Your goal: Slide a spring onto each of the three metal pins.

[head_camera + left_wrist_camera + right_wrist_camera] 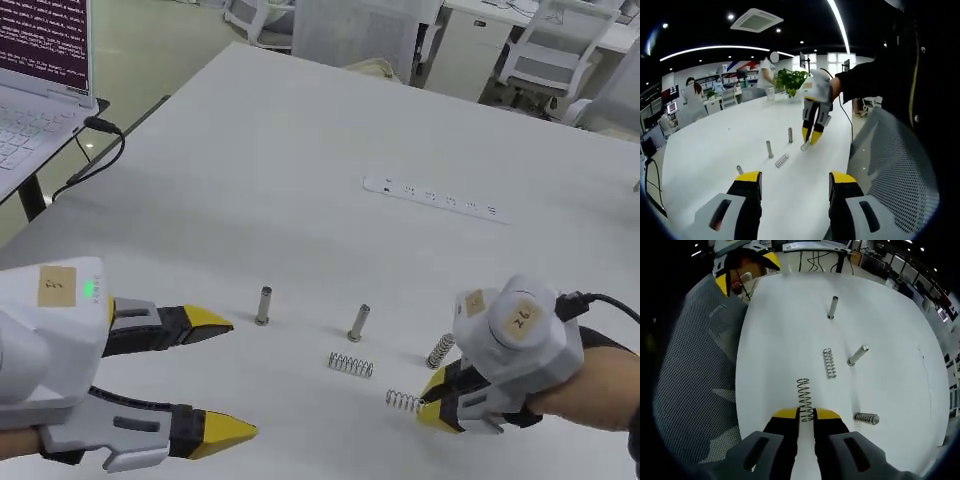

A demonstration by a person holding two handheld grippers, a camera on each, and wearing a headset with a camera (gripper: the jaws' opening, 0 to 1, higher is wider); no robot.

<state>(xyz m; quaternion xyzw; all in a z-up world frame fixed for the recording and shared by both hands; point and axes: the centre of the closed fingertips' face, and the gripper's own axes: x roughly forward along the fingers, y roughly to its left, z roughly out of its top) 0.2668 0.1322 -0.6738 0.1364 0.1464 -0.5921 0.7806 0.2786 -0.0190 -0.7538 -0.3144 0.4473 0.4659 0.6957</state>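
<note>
Two bare metal pins (263, 305) (359, 322) stand upright on the white table (300, 180). A third pin (441, 350) to their right carries a spring around it. One loose spring (350, 364) lies flat in front of the middle pin. My right gripper (440, 395) is low over the table, shut on one end of another spring (405, 401), which lies along the surface in the right gripper view (805, 399). My left gripper (228, 376) hovers at the lower left, open and empty, its jaws pointing toward the pins (769, 149).
A white power strip (430, 197) lies farther back on the table. A laptop (30, 70) with a black cable (100, 150) sits at the far left edge. Office chairs (545, 60) stand behind the table, and a grey mesh chair (890, 170) is close to me.
</note>
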